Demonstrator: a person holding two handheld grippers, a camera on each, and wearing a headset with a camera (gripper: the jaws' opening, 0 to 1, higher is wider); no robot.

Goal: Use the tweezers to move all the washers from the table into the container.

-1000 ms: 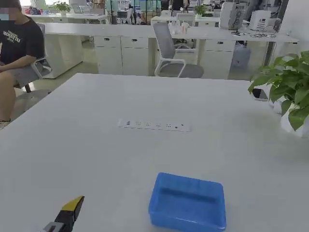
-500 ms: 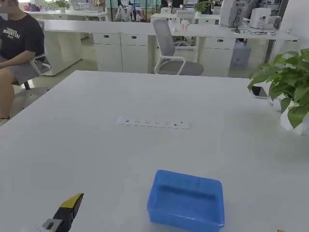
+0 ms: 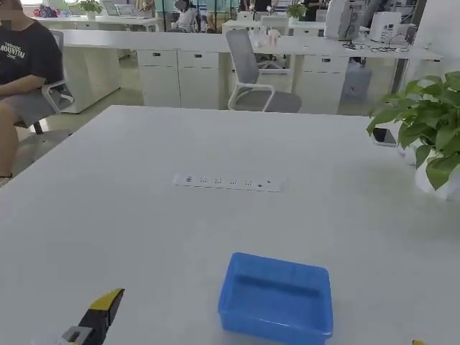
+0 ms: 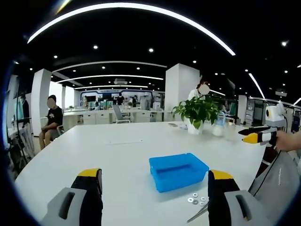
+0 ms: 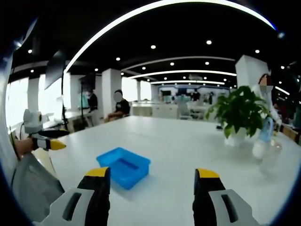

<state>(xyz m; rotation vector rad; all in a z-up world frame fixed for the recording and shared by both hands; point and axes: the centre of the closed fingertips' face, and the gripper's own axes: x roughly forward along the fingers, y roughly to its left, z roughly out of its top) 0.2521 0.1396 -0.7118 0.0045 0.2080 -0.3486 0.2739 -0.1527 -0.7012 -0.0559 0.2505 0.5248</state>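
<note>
The left gripper (image 4: 154, 174) hangs over the near edge of the white table (image 3: 129, 223), its two yellow-tipped jaws spread wide apart with nothing between them. In the head view its yellow tip shows at the lower left, well apart from the container.

Ahead of it and slightly to the right sits the container (image 4: 178, 170), a shallow rectangular tray of bright blue plastic with rounded corners. Its inside shows only bare blue floor.

Just beside the container's near right corner lie the washers (image 4: 197, 200): a loose cluster of small, flat, silvery rings on the tabletop, outside the tray. Right next to them a slim metallic tool, apparently the tweezers (image 4: 197, 215), rests on the table, partly hidden behind the left gripper's right-hand jaw.

Beyond the container, a white power strip (image 3: 227, 182) lies flat in the middle of the table, and a leafy green plant (image 4: 197, 110) stands toward the far right.

At the far right, the right gripper (image 4: 246, 136) is held up in a hand, above the table edge. In its own view its jaws also stand wide apart, gripping nothing, with the blue container ahead to the left.
</note>
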